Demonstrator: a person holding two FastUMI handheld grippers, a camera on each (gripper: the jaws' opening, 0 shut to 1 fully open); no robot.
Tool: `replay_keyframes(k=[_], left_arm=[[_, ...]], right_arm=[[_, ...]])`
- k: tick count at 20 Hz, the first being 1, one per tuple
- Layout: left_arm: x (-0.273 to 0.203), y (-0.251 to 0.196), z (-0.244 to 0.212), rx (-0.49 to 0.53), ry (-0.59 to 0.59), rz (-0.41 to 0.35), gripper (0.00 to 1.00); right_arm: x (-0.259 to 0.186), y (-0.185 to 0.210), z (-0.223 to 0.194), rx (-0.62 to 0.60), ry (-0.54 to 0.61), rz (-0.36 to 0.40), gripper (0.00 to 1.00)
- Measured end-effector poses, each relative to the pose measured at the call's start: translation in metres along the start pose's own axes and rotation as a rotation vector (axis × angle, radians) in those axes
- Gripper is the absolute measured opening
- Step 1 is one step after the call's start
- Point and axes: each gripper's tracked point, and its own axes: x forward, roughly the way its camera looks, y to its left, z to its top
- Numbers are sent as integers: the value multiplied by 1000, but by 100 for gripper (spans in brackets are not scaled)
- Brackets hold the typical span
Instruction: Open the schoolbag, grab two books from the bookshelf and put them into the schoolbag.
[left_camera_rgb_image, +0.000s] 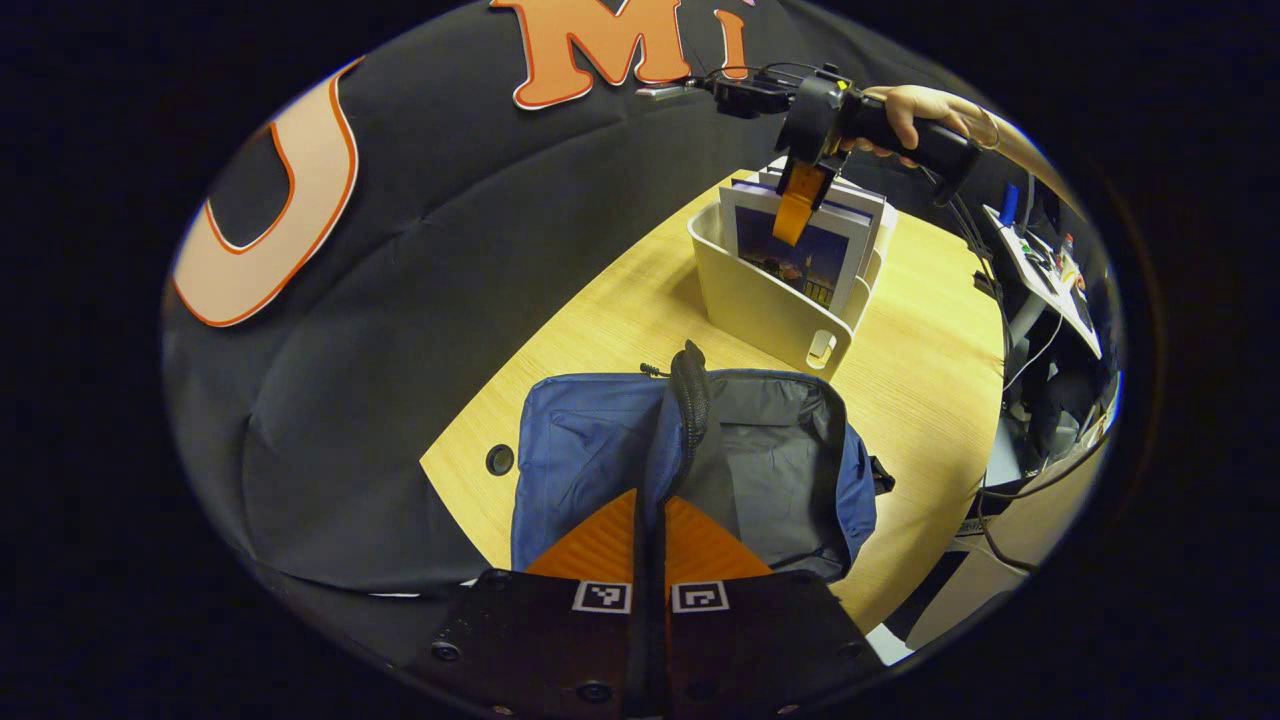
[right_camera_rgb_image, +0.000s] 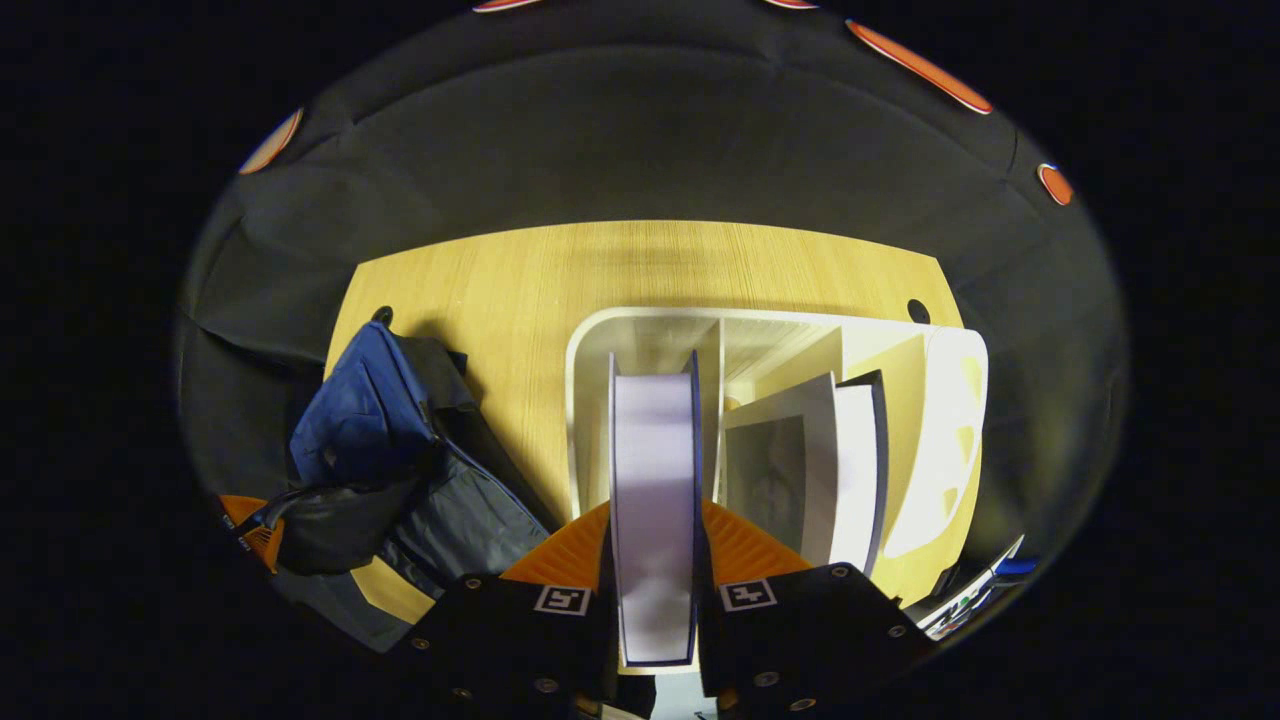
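Note:
The blue schoolbag (left_camera_rgb_image: 585, 450) lies unzipped on the wooden table, its grey lining (left_camera_rgb_image: 770, 450) showing. My left gripper (left_camera_rgb_image: 650, 497) is shut on the bag's zip edge (left_camera_rgb_image: 688, 400) and holds the flap up. A white book rack (left_camera_rgb_image: 765, 305) stands behind the bag with several books upright in it. My right gripper (left_camera_rgb_image: 800, 205), held by a hand (left_camera_rgb_image: 915, 105), reaches down into the rack. In the right gripper view, the right gripper (right_camera_rgb_image: 655, 510) is shut on a blue-covered book (right_camera_rgb_image: 655, 450), one finger on each cover. Other books (right_camera_rgb_image: 820, 460) lean in the neighbouring slot. The bag (right_camera_rgb_image: 375, 430) lies to the left.
The wooden table (left_camera_rgb_image: 930, 380) has a round cable hole (left_camera_rgb_image: 499, 459) near the bag and another (right_camera_rgb_image: 918, 310) behind the rack (right_camera_rgb_image: 640, 335). Cables and a cluttered white surface (left_camera_rgb_image: 1045, 265) lie past the table's right edge. Black cloth closes off the back.

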Motion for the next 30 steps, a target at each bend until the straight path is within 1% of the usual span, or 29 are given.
replay_keyframes(k=[3, 6, 7, 11, 14, 15, 17, 18, 21, 23, 25, 27, 30], left_arm=[[0, -1, -1, 7, 5, -3, 1], [0, -2, 1, 15, 5, -2, 1], [-1, -3, 1, 17, 4, -2, 1], [0, -6, 1, 21, 6, -8, 1], [0, -5, 2, 21, 8, -3, 1], [0, -5, 3, 21, 7, -3, 1], [1, -6, 3, 20, 8, -2, 1], [1, -5, 2, 19, 9, 0, 1], [2, -1, 4, 24, 8, 25, 1], [-1, 3, 7, 28, 13, 49, 1], [-3, 4, 10, 46, 16, 59, 1], [-5, 4, 15, 63, 18, 65, 1], [-10, 3, 19, 82, 29, 71, 1]], right_arm=[[-26, -3, 2, 35, -21, 36, 32], [-55, -17, -1, 36, -53, 22, 32], [-68, -19, -1, 44, -68, 30, 33], [-117, -16, -7, 85, -135, 124, 32], [-160, -29, -17, 73, -216, 131, 32], [-171, -32, -23, 69, -237, 145, 32], [-194, -33, -40, 82, -285, 198, 32], [-204, -30, -48, 101, -311, 238, 32], [-222, -13, -70, 217, -396, 395, 31], [-206, -4, -70, 283, -430, 484, 31], [-180, 11, -82, 333, -429, 548, 31], [-150, 30, -101, 394, -401, 616, 31], [-106, 57, -122, 459, -347, 659, 31]])
